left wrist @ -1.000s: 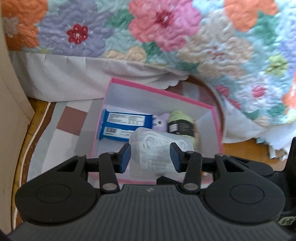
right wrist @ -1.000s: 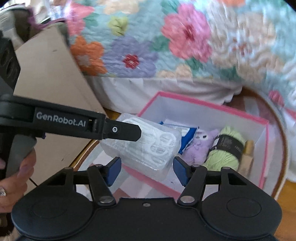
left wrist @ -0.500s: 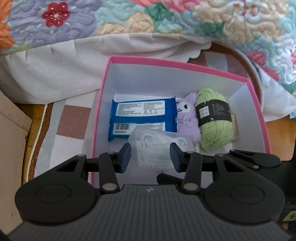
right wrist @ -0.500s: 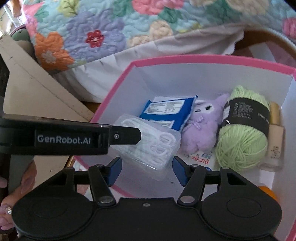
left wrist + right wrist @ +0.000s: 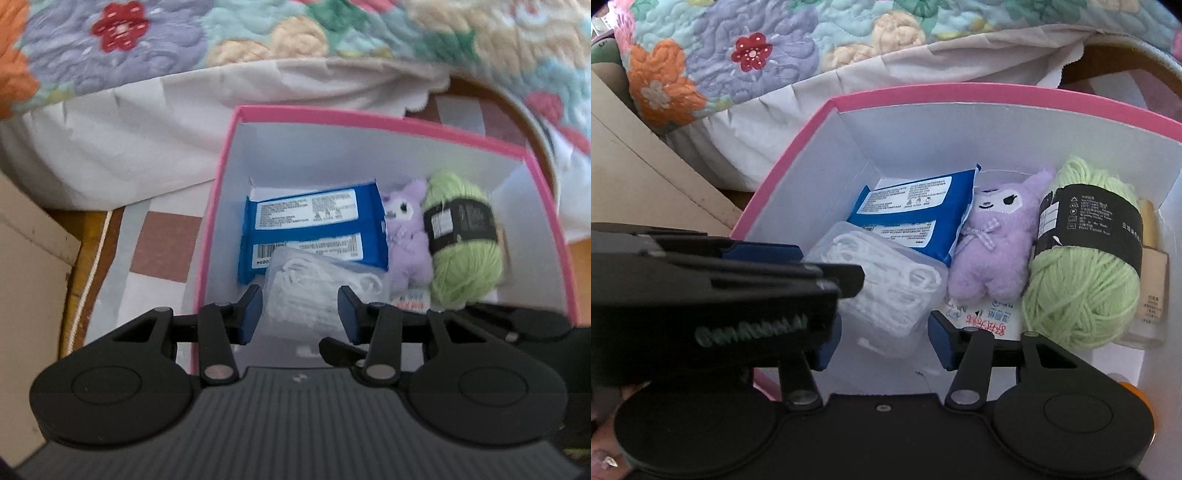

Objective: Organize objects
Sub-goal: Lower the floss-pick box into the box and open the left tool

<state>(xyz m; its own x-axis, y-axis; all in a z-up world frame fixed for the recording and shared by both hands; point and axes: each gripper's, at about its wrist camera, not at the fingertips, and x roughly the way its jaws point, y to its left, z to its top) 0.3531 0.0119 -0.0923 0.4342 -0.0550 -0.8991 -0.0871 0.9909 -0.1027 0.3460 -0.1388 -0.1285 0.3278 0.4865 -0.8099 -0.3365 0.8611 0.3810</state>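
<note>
Left gripper [image 5: 301, 308] clamped on clear floss-pick case [image 5: 886, 291] low inside near-left of pink box [image 5: 354, 120], right gripper [image 5: 882, 341] jaws closing around same case, pads apparently not yet pressing.

My left gripper [image 5: 300, 309] and right gripper [image 5: 882, 341] are black, ribbed plastic with blue pads, silver pivot screws at six o'clock, and blurred white lettering along one side.
</note>
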